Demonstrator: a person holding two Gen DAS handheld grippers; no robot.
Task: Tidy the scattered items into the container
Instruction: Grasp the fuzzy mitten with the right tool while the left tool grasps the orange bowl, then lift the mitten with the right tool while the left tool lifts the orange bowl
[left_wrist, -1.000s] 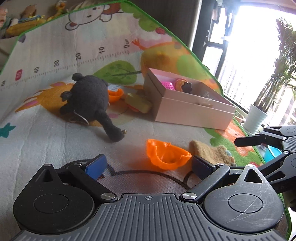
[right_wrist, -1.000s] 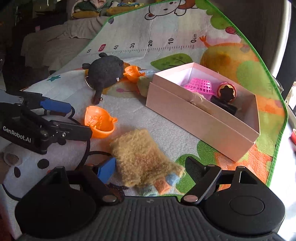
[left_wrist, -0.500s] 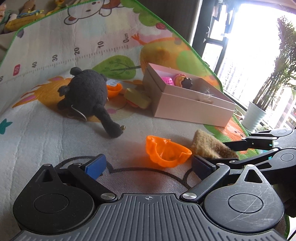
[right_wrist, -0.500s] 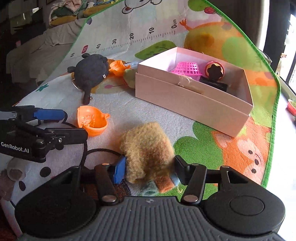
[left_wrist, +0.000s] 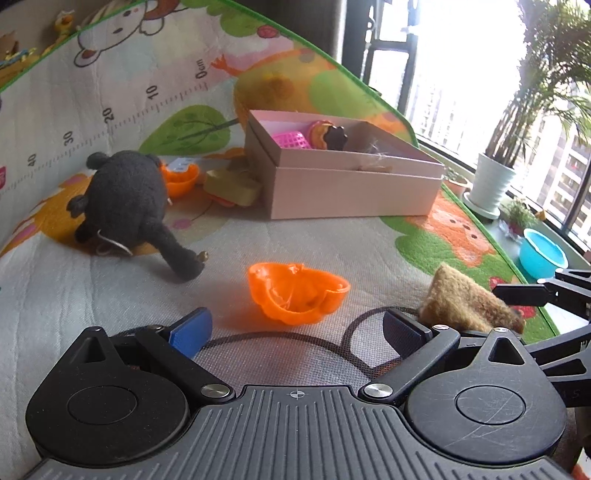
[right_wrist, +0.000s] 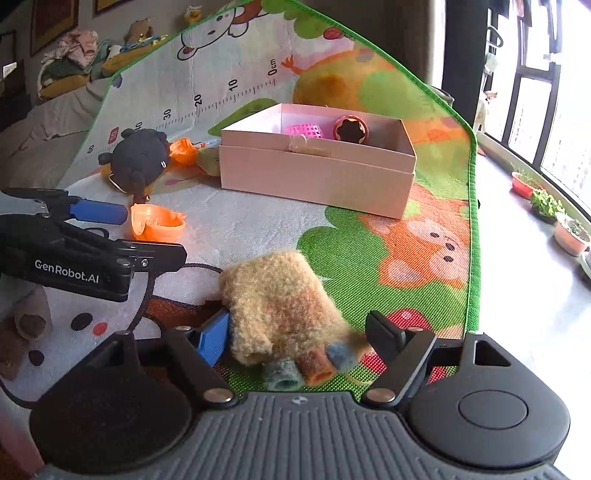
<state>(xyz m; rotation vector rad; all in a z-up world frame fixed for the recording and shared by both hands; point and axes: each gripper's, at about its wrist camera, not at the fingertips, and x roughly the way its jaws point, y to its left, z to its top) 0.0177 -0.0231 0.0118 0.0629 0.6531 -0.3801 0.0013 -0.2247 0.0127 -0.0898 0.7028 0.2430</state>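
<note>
The fuzzy tan glove (right_wrist: 280, 306) lies on the play mat (right_wrist: 388, 236) between our right claw's (right_wrist: 299, 336) spread fingers; the blue pad (right_wrist: 212, 338) is just beside or touching its edge, the dark one stands clear, so nothing is gripped. The jaws have just been opening with the glove between them. We judge the step is picking up the glove, and the next move calls for closing squarely on its body, then carrying it ahead to the pink box (right_wrist: 314, 173). Our left claw (left_wrist: 295, 328) is open and empty, the orange cup (left_wrist: 297, 293) just ahead of it. Further ahead a black plush (left_wrist: 127, 199) lies near the box. The glove's coloured fingertips sit close under the camera housing, the box floor is mostly hidden by its wall, and we cannot identify the yellowish item beside the box.
</note>
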